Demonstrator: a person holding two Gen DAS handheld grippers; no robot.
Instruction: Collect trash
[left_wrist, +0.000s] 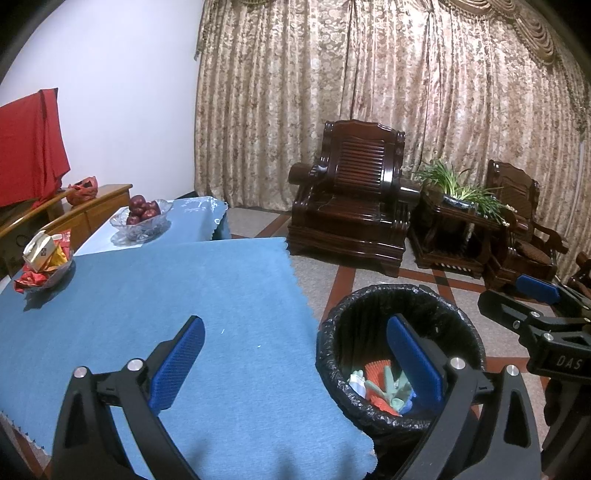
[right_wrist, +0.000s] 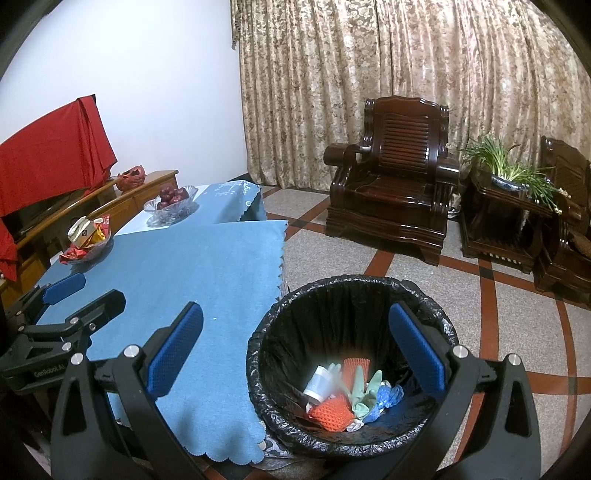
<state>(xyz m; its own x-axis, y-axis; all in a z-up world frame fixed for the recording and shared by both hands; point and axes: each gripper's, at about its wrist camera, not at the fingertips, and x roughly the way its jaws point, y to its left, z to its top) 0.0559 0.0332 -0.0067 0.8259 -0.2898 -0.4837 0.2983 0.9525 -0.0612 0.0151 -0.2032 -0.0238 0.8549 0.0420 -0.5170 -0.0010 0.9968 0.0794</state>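
Left gripper (left_wrist: 295, 369): black frame, blue ribbed pads, fingers spread wide, nothing between them; left finger over the cloth, right finger over the bin mouth.

Right gripper (right_wrist: 295, 354): same build, fingers wide apart and empty; right finger above the bin interior, left finger above the cloth edge.

Round bin with crinkled black plastic liner (right_wrist: 354, 291): on the floor, just beside the table edge, below and ahead of both sets of fingers.

Trash at the bin bottom (right_wrist: 343, 391): small white cup, orange mesh pieces, pale green and blue crumpled bits; below the right gripper's span.

Handling of that trash: judged light, soft and crushable, mesh likely to snag on the pads; cup thin-walled, best pinched across the rim with little force.

Blue fabric tablecloth with scalloped edge (left_wrist: 166, 295): flat, bare beneath the fingers; no loose litter visible there.

Clear glass dish of red and gold wrappers with a pale carton (left_wrist: 44, 262): well beyond the left fingertips, far-left corner; trash or snacks, cannot tell.

Handling of wrappers, if trash: light, slippery foil; pinch a bunched fold, keep off the fragile dish.

Progress: judged largely done.
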